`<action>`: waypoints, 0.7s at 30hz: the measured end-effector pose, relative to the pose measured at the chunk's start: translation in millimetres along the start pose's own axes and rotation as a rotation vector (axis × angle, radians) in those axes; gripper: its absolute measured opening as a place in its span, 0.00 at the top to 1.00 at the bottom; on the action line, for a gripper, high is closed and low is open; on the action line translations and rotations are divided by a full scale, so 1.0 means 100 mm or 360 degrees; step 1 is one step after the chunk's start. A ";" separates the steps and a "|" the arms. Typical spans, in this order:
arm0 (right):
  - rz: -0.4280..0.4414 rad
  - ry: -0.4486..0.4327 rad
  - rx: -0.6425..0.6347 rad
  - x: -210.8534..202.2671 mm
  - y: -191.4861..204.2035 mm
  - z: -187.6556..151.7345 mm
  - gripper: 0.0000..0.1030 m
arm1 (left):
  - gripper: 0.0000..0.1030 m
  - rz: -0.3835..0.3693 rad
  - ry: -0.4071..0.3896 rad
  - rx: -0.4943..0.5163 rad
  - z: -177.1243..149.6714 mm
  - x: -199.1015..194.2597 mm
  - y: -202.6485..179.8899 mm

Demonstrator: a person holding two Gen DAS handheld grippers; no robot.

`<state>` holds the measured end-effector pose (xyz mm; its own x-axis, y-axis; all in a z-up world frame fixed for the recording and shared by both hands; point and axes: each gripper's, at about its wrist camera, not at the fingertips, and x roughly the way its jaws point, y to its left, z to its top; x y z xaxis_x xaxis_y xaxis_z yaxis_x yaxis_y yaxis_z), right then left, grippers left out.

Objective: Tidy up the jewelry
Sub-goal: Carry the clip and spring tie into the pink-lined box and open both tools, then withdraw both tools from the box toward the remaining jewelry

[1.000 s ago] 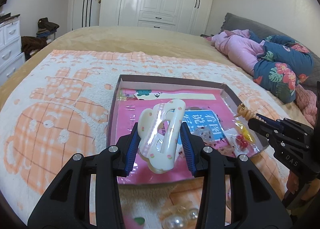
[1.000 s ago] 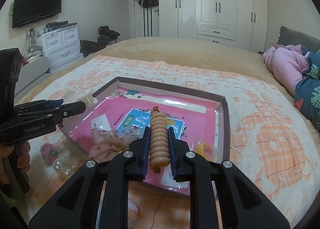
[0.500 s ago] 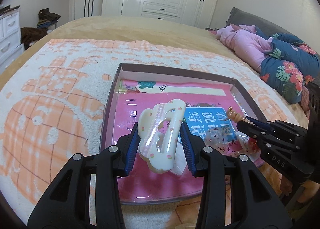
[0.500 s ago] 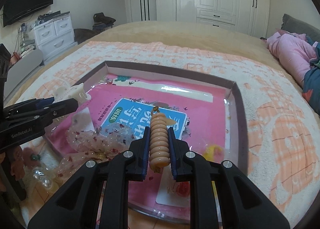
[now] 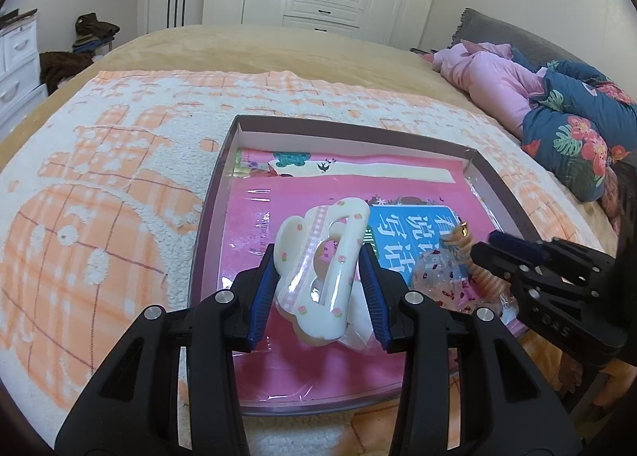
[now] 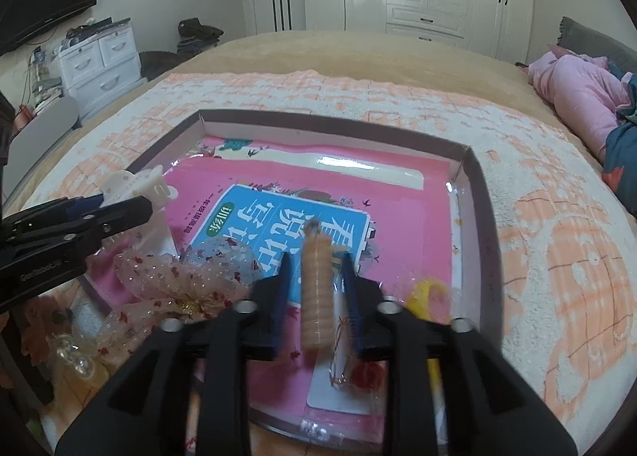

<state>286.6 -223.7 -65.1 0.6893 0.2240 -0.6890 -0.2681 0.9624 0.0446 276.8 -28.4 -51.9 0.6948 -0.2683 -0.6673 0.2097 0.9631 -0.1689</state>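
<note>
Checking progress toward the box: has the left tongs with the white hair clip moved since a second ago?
Yes. The left tongs and white hair clip have advanced over the box; its near rim now lies beneath them.

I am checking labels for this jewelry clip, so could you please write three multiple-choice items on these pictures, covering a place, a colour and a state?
1. Where is the sheer sequinned bow?
A. at the tray's near left edge
B. on the pink bedding
C. on the white drawers

2. What colour is the hair claw in the left tongs?
A. black
B. cream with pink dots
C. green

3. How do the right tongs stand?
A. closed flat, holding nothing
B. out of view
C. parted, gaps on both sides of the ribbed peach clip

Answers:
1 A, it lies by that edge beside the blue book.
2 B, the left wrist view shows it.
3 C, blue pads stand clear of it.
</note>
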 end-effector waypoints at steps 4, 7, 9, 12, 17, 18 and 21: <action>-0.0007 -0.0037 0.0012 -0.11 -0.02 -0.02 0.57 | 0.69 0.0000 0.0004 -0.0006 0.00 0.00 0.00; -0.0002 -0.0074 0.0047 -0.22 -0.06 -0.05 0.48 | 0.66 0.0007 -0.0003 -0.0007 -0.01 -0.01 0.00; -0.0013 -0.0099 0.0052 -0.30 -0.06 -0.07 0.46 | 0.57 0.0005 -0.0013 -0.0009 0.00 -0.03 0.01; -0.0025 -0.0123 0.0057 -0.40 -0.07 -0.12 0.39 | 0.49 0.0007 -0.0034 -0.0010 0.01 -0.09 0.00; -0.0030 -0.0160 0.0061 -0.57 -0.07 -0.18 0.32 | 0.36 0.0015 -0.0075 -0.0003 0.02 -0.24 -0.04; -0.0031 -0.0173 0.0063 -0.62 -0.07 -0.19 0.30 | 0.33 0.0017 -0.0087 -0.0005 0.02 -0.27 -0.04; -0.0041 -0.0223 0.0075 -0.76 -0.08 -0.22 0.25 | 0.25 0.0022 -0.0125 -0.0011 0.01 -0.41 -0.07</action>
<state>221.5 -252.1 -28.6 0.7834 0.2154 -0.5830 -0.2196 0.9734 0.0645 247.7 -24.1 -23.0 0.7495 -0.2558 -0.6107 0.1953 0.9667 -0.1653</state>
